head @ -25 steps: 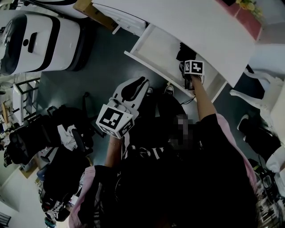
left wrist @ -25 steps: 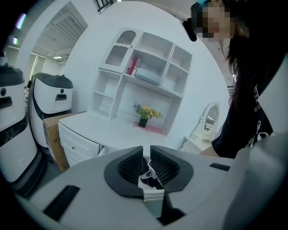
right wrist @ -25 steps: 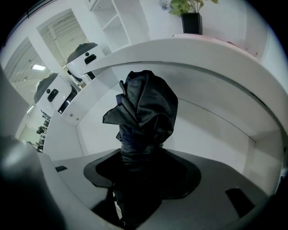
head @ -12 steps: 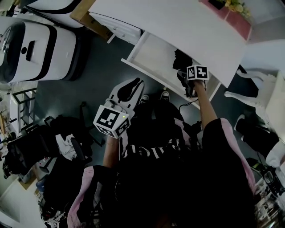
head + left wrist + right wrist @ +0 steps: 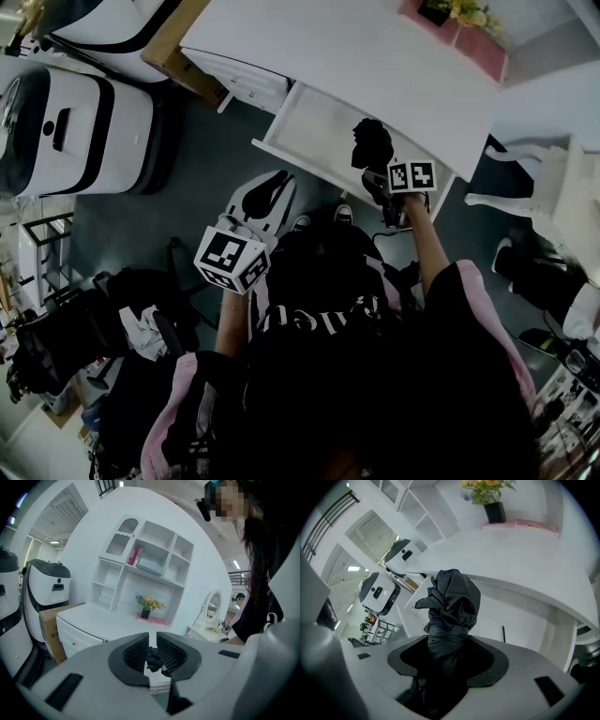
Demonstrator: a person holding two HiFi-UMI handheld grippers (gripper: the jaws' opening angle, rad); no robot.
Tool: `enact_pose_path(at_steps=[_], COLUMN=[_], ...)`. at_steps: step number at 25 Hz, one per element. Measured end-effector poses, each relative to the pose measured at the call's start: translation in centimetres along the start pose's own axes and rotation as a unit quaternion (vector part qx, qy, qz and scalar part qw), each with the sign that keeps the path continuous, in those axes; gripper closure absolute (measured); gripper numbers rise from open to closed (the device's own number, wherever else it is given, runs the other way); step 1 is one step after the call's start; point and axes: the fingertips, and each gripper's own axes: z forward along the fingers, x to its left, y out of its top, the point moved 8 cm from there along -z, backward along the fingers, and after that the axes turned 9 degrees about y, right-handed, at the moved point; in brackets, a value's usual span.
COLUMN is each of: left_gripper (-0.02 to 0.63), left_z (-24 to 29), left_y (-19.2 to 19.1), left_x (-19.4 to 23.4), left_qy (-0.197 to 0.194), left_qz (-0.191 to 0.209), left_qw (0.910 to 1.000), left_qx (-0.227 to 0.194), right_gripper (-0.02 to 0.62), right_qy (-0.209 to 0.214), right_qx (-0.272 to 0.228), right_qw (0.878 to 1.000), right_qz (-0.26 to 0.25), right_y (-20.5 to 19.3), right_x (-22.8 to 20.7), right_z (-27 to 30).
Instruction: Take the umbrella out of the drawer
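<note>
In the right gripper view a folded dark umbrella point(image 5: 452, 603) stands up out of my right gripper point(image 5: 449, 645), which is shut on its lower part. In the head view that umbrella point(image 5: 372, 145) hangs just above the right end of the open white drawer point(image 5: 302, 131), with the right gripper point(image 5: 392, 192) below it. My left gripper point(image 5: 265, 194) floats in front of the drawer, apart from it. Its jaws stand nearly together with nothing between them point(image 5: 152, 644). The umbrella point(image 5: 153, 658) shows far off through the slit.
The white desk point(image 5: 375, 56) carries a flower vase point(image 5: 448, 11) on a pink mat. A second, closed drawer point(image 5: 236, 82) and a cardboard box point(image 5: 172, 58) sit left of the open one. White machines point(image 5: 80, 108) stand at the left, a white chair point(image 5: 548, 202) at the right, dark clutter point(image 5: 84, 328) on the floor.
My right gripper has lifted the umbrella up from inside the drawer, so it now stands above the drawer's rim. The left gripper has stayed about where it was.
</note>
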Motion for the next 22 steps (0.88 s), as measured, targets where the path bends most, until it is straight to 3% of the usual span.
enact_pose_path(at_steps=[9,22], left_gripper=[0.548,0.548], left_z=[-1.4,-4.7], left_y=[-0.1,-0.8], left_x=[0.3,1.2], left_qy=[-0.036,-0.121], left_qz=[0.006,0.026], left_qw=[0.9993,0.9923], left_qx=[-0.005,0.007], right_gripper=[0.319,0.319], right_qy=[0.034,0.046], right_qx=[-0.1,-0.248], right_qw=[0.994,0.967], right_qz=[0.009,0.038], right_y=[-1.8,-6.6], right_x=[7.3,17.4], right_z=[-4.1,-8.5])
